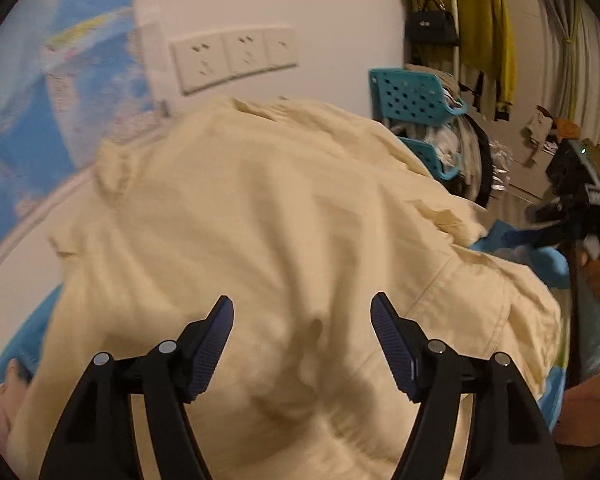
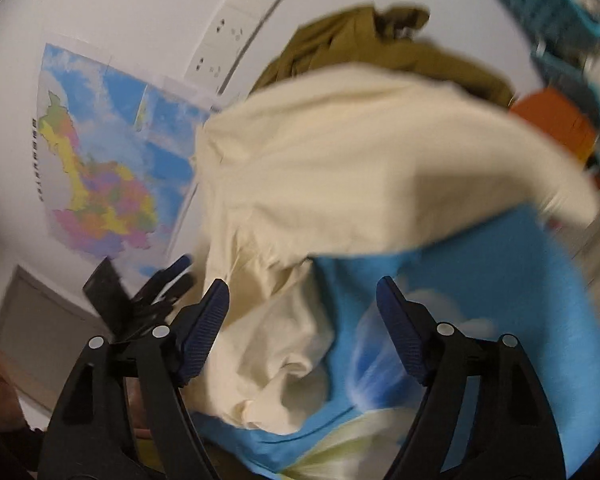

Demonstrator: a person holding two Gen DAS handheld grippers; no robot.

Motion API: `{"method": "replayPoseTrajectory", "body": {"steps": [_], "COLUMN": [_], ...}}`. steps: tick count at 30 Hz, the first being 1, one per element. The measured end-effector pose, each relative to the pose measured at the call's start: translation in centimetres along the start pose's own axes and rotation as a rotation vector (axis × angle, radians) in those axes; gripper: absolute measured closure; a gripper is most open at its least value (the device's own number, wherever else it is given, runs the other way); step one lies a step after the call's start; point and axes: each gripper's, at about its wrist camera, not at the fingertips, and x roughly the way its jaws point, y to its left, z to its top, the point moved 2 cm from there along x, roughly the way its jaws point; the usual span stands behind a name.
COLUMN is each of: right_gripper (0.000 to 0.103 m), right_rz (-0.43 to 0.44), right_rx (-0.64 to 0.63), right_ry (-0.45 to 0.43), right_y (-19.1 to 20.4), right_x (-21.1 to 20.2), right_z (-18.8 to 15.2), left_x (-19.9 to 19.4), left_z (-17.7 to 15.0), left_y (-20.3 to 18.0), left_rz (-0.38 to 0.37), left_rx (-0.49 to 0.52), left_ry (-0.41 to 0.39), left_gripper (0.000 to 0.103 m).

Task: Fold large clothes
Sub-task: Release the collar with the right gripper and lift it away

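A large cream garment (image 1: 280, 208) lies rumpled over a blue sheet (image 1: 556, 264) in the left wrist view. My left gripper (image 1: 302, 320) hovers over its near part, open, with nothing between the fingers. At the right edge a hand holds my right gripper (image 1: 536, 224) by the garment's far side. In the right wrist view the cream garment (image 2: 340, 152) is blurred, with one flap lifted over the blue cloud-print sheet (image 2: 480, 272). My right gripper (image 2: 302, 308) stands open above the cloth's crumpled edge, gripping nothing. The left gripper (image 2: 180, 274) shows at the left.
An olive garment (image 2: 360, 40) lies behind the cream one, next to an orange object (image 2: 556, 124). Teal baskets (image 1: 416, 96) full of clothes stand at the back right. A map (image 2: 100, 160) and wall sockets (image 1: 236, 60) are on the wall; a yellow sweater (image 1: 484, 32) hangs beyond.
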Motion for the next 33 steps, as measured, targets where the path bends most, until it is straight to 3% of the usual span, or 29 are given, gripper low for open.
{"method": "replayPoseTrajectory", "body": {"steps": [3,6,8,11,15,18,19,21,23,24,25,26,27,29,33], "right_gripper": [0.031,0.027,0.030,0.045,0.051,0.048,0.066,0.101,0.099,0.092,0.059,0.041,0.030,0.031,0.030], "right_rz": [0.030,0.035,0.011,-0.030,-0.082,-0.111,-0.072,-0.075,-0.085,-0.107,-0.114,-0.127,-0.164,-0.223,-0.251], "right_rx": [0.066,0.087,0.138,0.243,0.332,0.352,0.345,0.311,0.255,0.265,0.274,0.266,0.255,0.269,0.389], "right_ry": [-0.011,-0.059,-0.131,-0.284,-0.482,-0.508,-0.483,-0.461,-0.416,-0.400,-0.398,-0.409,-0.419,-0.423,-0.356], "right_y": [-0.5,-0.2,-0.7,-2.3,-4.5,-5.7,-5.9,-5.7,-5.1,-4.9,-4.6,-4.3,-4.2,-4.6,-8.1], "right_x": [1.9,2.8,2.9,1.5,-1.6,-2.9,-2.5,-2.1,-1.8,-1.9,-2.3,-2.9,-3.6,-4.9,-5.7], "right_z": [0.3,1.6,3.0,4.1,4.2,5.4,6.1,7.2,8.1,8.1,7.8,7.3,6.9,6.1,5.0], "left_x": [1.3,2.1,2.3,2.8,3.4,3.6,3.6,3.7,3.6,3.4,3.1,2.9,2.7,2.4,2.1], "left_z": [0.6,0.8,0.7,0.5,0.0,-0.1,-0.1,-0.2,-0.3,-0.4,-0.5,-0.6,-0.7,-1.0,-1.1], "left_y": [-0.6,-0.7,-0.7,-0.3,0.4,0.8,0.9,1.1,1.3,1.5,1.7,1.8,2.0,2.3,2.7], "left_rz": [-0.024,-0.030,-0.044,-0.039,-0.040,-0.056,-0.063,-0.068,-0.074,-0.066,-0.066,-0.071,-0.071,-0.064,-0.065], "left_rx": [-0.024,-0.052,-0.074,-0.099,-0.125,-0.138,-0.143,-0.159,-0.168,-0.173,-0.178,-0.181,-0.184,-0.184,-0.183], "left_ry": [0.018,0.032,0.044,0.062,0.082,0.086,0.088,0.093,0.096,0.093,0.087,0.083,0.081,0.079,0.077], "left_gripper": [0.035,0.035,0.035,0.035,0.035,0.035,0.035,0.035,0.035,0.035,0.035,0.035,0.035,0.035,0.035]}}
